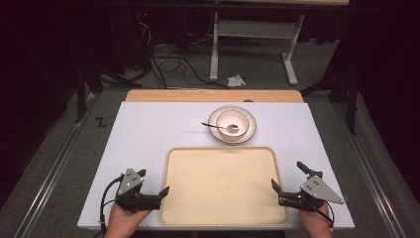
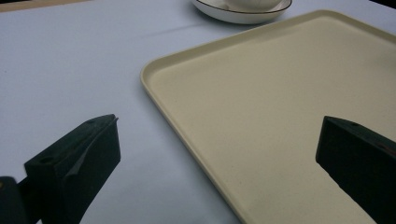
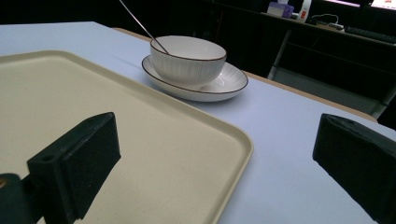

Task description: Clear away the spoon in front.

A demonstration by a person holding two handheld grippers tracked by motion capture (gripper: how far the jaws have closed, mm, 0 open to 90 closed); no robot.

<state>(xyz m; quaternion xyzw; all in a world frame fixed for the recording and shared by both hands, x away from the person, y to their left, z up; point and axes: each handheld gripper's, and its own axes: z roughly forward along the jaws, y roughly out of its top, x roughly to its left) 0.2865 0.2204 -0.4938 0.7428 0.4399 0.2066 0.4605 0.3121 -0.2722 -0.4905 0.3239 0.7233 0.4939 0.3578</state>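
A cream tray [image 1: 224, 218] lies bare at the front middle of the white table. Behind it a white bowl [image 1: 233, 121] sits on a saucer [image 1: 250, 130], with a spoon [image 1: 213, 125] resting in the bowl, handle to the left. My left gripper [image 1: 152, 181] is open at the tray's left edge, one jaw over the tray [image 2: 261, 102]. My right gripper [image 1: 289, 176] is open at the tray's right edge. In the right gripper view the bowl [image 3: 189, 58], saucer [image 3: 229, 81] and spoon handle [image 3: 140, 23] lie beyond the tray [image 3: 140, 140]. Both grippers hold nothing.
The white table surface [image 1: 148, 134] has free room left and right of the tray. A wooden strip [image 1: 213, 95] runs along its far edge. Beyond it stand a desk frame [image 1: 255, 39], cables on the floor and a crumpled paper [image 1: 236, 80].
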